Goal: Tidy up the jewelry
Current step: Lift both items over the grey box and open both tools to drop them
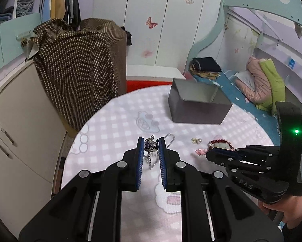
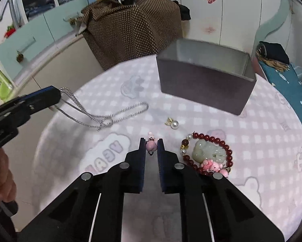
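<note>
My left gripper (image 1: 151, 144) is shut on a silver heart pendant (image 1: 151, 145), and its silver rope chain (image 2: 102, 114) trails down onto the pink checked tablecloth (image 2: 201, 117). My right gripper (image 2: 151, 146) is shut on a pink bead charm (image 2: 151, 146) just above the cloth. A red bead bracelet with a pale jade piece (image 2: 208, 152) lies right of the right gripper. A pearl earring (image 2: 173, 124) lies in front of it. An open grey box (image 2: 205, 78) stands at the far side; its inside looks bare.
The round table's edge curves close on the left. A brown dotted cloth (image 1: 80, 64) drapes a cabinet behind the table. A bed with clothes (image 1: 257, 84) is on the right. The right gripper's body (image 1: 257, 167) sits right of my left gripper.
</note>
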{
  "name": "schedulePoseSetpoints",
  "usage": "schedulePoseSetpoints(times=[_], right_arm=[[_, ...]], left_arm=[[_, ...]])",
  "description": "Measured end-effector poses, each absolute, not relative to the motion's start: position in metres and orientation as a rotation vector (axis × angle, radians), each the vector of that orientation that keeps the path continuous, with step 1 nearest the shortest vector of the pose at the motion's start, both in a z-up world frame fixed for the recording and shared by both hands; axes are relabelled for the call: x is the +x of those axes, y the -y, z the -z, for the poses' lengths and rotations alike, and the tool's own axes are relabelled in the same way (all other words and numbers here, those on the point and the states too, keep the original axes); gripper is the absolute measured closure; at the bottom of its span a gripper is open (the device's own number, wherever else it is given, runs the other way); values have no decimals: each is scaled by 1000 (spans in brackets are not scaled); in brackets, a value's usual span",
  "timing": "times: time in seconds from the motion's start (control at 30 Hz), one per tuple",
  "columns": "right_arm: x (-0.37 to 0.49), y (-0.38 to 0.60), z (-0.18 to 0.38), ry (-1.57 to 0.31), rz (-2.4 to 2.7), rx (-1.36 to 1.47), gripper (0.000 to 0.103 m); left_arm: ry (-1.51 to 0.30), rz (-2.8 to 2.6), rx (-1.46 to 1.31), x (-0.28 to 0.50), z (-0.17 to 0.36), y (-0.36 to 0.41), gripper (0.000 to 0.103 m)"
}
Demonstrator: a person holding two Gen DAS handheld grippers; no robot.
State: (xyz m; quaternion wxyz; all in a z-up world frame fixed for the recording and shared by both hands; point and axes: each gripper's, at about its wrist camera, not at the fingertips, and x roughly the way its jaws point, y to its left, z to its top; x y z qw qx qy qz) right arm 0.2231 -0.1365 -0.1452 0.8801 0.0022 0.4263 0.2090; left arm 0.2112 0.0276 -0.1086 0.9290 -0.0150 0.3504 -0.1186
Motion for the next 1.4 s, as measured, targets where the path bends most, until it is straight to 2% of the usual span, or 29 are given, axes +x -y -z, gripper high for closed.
schedulePoseSetpoints(times=[0.4,0.57,0.77,1.03,1.4], right_arm=[[222,163,50,-716,-462,28,93],[237,174,11,-642,-433,4,93],[260,185,-22,-592,-411,-14,93],[284,187,-36,-604,-406,-42,93],[317,197,-7,-708,-382,-13,93]], left_arm=[[-560,314,6,212,17,-13,88],[-465,361,24,222,-36,1,88],[-429,418,33,249,-72,24,88],[-466,460,35,302,-82,57,88],[-559,477,51,351,-56,92,88]])
